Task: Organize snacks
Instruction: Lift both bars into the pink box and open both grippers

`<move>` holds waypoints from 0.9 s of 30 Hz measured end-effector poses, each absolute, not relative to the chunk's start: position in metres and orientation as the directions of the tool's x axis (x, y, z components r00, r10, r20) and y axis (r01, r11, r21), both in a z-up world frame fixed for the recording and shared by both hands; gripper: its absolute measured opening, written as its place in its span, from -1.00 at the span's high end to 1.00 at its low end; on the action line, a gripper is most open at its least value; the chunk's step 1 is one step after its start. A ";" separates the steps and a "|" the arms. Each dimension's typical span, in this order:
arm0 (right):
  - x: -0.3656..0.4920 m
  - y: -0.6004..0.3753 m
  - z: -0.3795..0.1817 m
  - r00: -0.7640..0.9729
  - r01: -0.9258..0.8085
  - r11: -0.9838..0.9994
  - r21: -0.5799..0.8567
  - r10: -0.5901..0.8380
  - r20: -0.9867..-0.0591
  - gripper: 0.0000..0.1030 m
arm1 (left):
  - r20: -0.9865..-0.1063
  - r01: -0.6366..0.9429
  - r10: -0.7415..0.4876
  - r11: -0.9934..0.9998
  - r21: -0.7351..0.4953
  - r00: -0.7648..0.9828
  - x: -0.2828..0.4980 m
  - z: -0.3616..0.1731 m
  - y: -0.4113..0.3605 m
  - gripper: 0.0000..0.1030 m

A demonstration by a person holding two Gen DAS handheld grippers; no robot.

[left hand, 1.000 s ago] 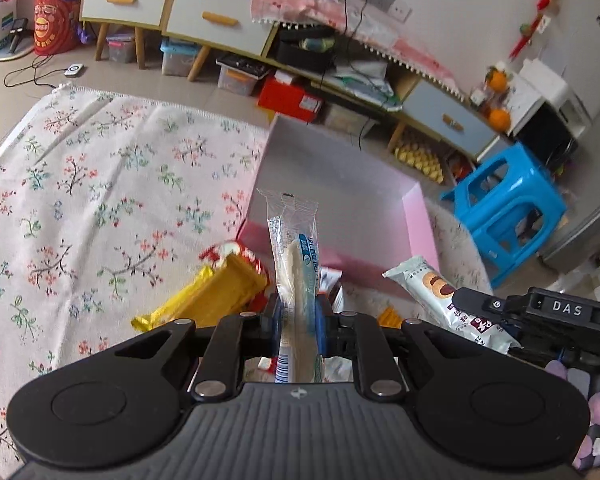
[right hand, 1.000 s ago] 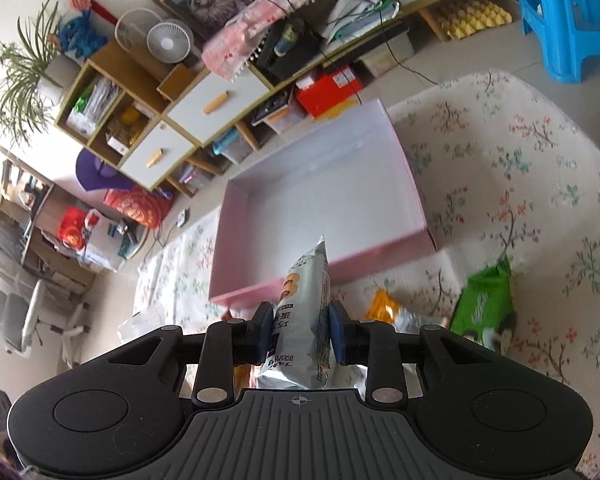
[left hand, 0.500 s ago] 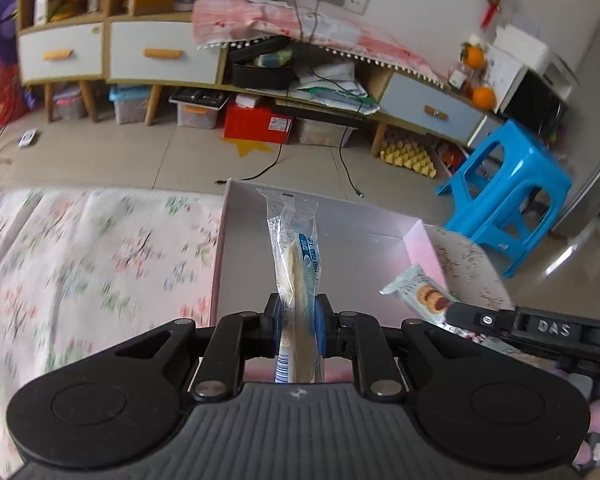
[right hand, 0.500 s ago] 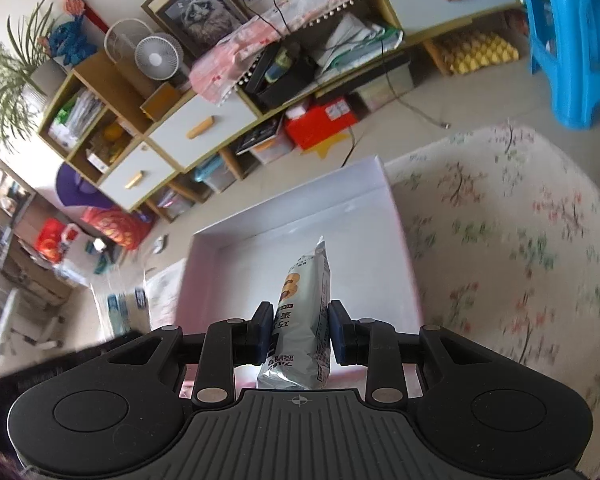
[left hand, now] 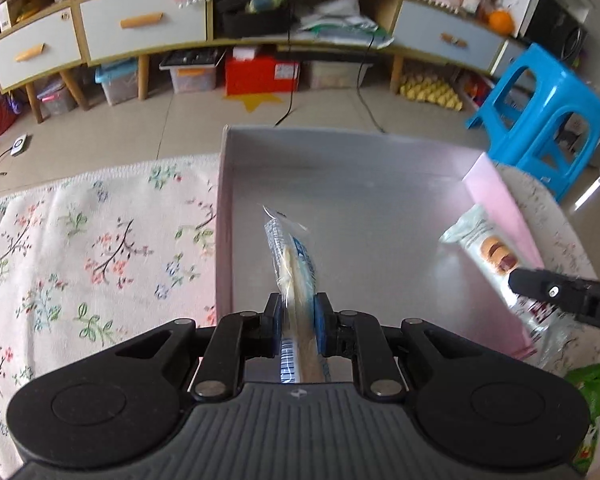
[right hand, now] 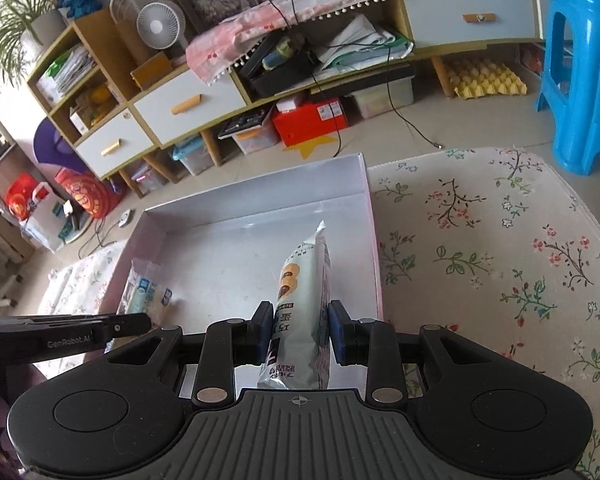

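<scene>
My left gripper (left hand: 297, 316) is shut on a clear-and-blue wrapped snack stick (left hand: 290, 264) and holds it over the left part of the pink tray (left hand: 500, 196). My right gripper (right hand: 300, 328) is shut on a pale cookie packet (right hand: 306, 292) and holds it over the right part of the same tray (right hand: 374, 216). Each gripper shows in the other's view: the right gripper (left hand: 548, 292) with the cookie packet (left hand: 488, 248), and the left gripper (right hand: 132, 324) with the snack stick (right hand: 144, 296). The tray floor looks bare.
The tray sits on a floral tablecloth (left hand: 80, 248) that spreads left and right (right hand: 500, 240). A green snack bag (left hand: 588, 384) lies near the tray's right corner. Beyond the table's far edge are a low cabinet (left hand: 140, 28) and a blue stool (left hand: 540, 120).
Both grippers have moved forward with their snacks from the pile in front of the tray to above its floor. The yellow and red snacks have dropped out of view.
</scene>
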State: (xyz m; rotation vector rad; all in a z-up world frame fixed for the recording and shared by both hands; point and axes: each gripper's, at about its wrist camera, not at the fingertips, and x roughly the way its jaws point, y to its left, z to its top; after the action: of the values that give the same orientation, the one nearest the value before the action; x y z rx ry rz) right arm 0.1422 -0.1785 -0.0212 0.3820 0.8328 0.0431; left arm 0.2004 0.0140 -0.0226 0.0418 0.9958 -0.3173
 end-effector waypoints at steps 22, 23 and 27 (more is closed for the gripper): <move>0.153 -0.162 -0.032 0.691 0.074 0.992 0.105 0.025 -0.723 0.43 | -0.847 0.269 -0.221 0.958 -0.097 0.483 0.196 -0.022 0.020 0.67; 0.153 -0.163 -0.032 0.689 0.071 0.992 0.101 0.024 -0.724 0.41 | -0.843 0.269 -0.217 0.959 -0.090 0.493 0.195 -0.023 0.019 0.64; 0.149 -0.166 -0.020 0.710 0.057 0.990 0.127 0.049 -0.703 0.26 | -0.823 0.268 -0.222 0.959 -0.089 0.522 0.193 -0.023 0.017 0.56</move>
State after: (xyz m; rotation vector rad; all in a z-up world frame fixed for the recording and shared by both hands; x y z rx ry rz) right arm 0.1485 -0.1659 -0.0203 0.1435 0.7824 -0.0047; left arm 0.1925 0.0173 -0.0233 0.0504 0.9780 -0.2936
